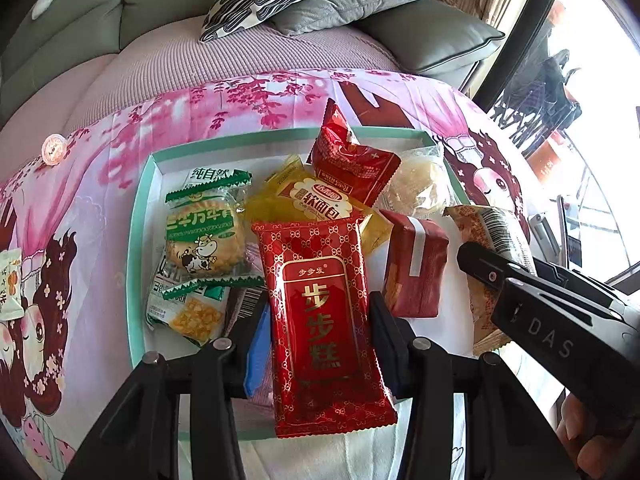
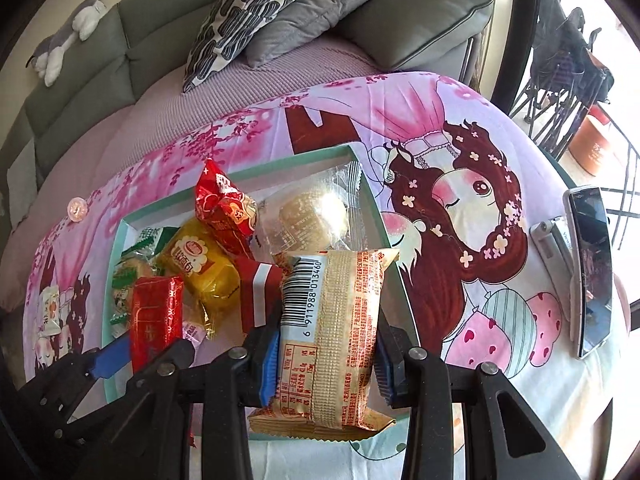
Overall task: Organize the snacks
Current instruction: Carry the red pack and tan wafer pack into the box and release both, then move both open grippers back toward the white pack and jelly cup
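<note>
Both hands are busy over the mint-edged tray [image 1: 138, 216] that sits on the pink cartoon cloth [image 2: 460, 152] in front of the sofa. The left gripper [image 1: 320, 344] is pinching a long red cake packet [image 1: 324, 320] across its middle, the packet lying lengthways over the tray's near edge, and the right gripper [image 2: 328, 344] is clamped on a tan packet with a barcode [image 2: 332, 336], held over the tray's near right corner. Inside the tray lie a green-trimmed biscuit pack [image 1: 204, 236], a yellow bread bag [image 1: 316, 200], a small red pouch [image 1: 352, 164] propped upright and a clear-wrapped pastry [image 2: 316, 216] at the far right. These are light, puffy film packs (mostly air, I'd say), so they should give under the pads and crackle; the foil looks slick, and a grip across the flat middle seems safer than one at the crimped ends, with gentle pressure so the cake inside isn't crushed. One small packet [image 1: 10, 284] still lies outside on the cloth at the left, though I can't read what it is.
</note>
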Tool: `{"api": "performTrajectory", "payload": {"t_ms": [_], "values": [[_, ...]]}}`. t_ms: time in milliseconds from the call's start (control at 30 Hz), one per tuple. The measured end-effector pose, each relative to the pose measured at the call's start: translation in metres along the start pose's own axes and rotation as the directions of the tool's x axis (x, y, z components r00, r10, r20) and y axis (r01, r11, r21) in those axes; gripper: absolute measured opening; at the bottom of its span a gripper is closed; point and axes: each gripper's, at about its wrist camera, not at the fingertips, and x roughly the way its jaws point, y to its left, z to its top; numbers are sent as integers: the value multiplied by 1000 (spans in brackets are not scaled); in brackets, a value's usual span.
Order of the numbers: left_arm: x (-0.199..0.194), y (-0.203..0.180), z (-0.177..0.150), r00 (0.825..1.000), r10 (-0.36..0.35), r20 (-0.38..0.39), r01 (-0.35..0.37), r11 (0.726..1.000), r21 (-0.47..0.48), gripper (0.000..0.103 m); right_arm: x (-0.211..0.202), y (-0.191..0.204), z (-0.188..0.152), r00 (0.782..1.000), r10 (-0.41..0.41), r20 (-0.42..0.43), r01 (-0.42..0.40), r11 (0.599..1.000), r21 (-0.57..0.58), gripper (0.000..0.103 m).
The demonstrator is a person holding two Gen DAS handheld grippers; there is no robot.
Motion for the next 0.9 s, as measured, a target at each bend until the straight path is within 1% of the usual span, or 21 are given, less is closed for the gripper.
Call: {"api": "performTrajectory", "payload": {"t_ms": [167, 200, 233, 267, 300, 333, 367, 433, 533, 600, 700, 800, 900], "values": [[4, 0, -1, 1000, 2, -20, -2, 1000, 5, 48, 8, 3, -2, 999, -20, -31, 20, 1000, -22, 41], [5, -1, -1, 1000, 3, -23, -3, 1000, 4, 49, 9, 4, -2, 999, -24, -37, 23, 999, -25, 43], [6, -1, -1, 1000, 10, -27, -10, 1000, 3, 52, 11, 4, -2, 999, -27, -43, 25, 999, -26, 43], [6, -1, -1, 999, 24, -28, -24, 1000, 9, 55, 12, 4, -2, 999, -29, -45, 28, 999, -25, 46], [6, -2, -1, 999, 43, -24, -42, 999, 21, 62, 12, 3, -2, 998, -34, -44, 33, 999, -25, 50], [6, -3, -1, 999, 50, -18, -49, 998, 26, 64, 12, 3, -2, 998, -43, -42, 42, 999, -26, 53], [5, -4, -1, 999, 46, -16, -45, 999, 28, 64, 11, 3, -2, 998, -48, -37, 47, 999, -26, 59], [4, -4, -1, 999, 28, -15, -28, 999, 27, 67, 10, 3, -2, 999, -40, -34, 39, 999, -25, 61], [3, -6, -1, 999, 32, -15, -32, 999, 40, 71, 8, 6, -1, 999, -30, -28, 29, 999, -30, 64], [1, -6, 0, 1000, 27, -9, -27, 999, 47, 72, 5, 6, 0, 1000, -21, -15, 21, 999, -27, 68], [-5, -6, 2, 1000, 21, 10, -21, 999, 48, 82, -5, 5, 2, 999, -1, 36, 2, 1000, -9, 72], [-11, -1, 4, 999, 29, 31, -30, 999, 35, 84, -19, 4, 6, 995, 15, 99, -16, 1000, 8, 74], [-21, 11, 7, 997, 37, 64, -36, 999, -10, 84, -26, 4, 8, 991, 26, 130, -28, 1000, 14, 75]]}}
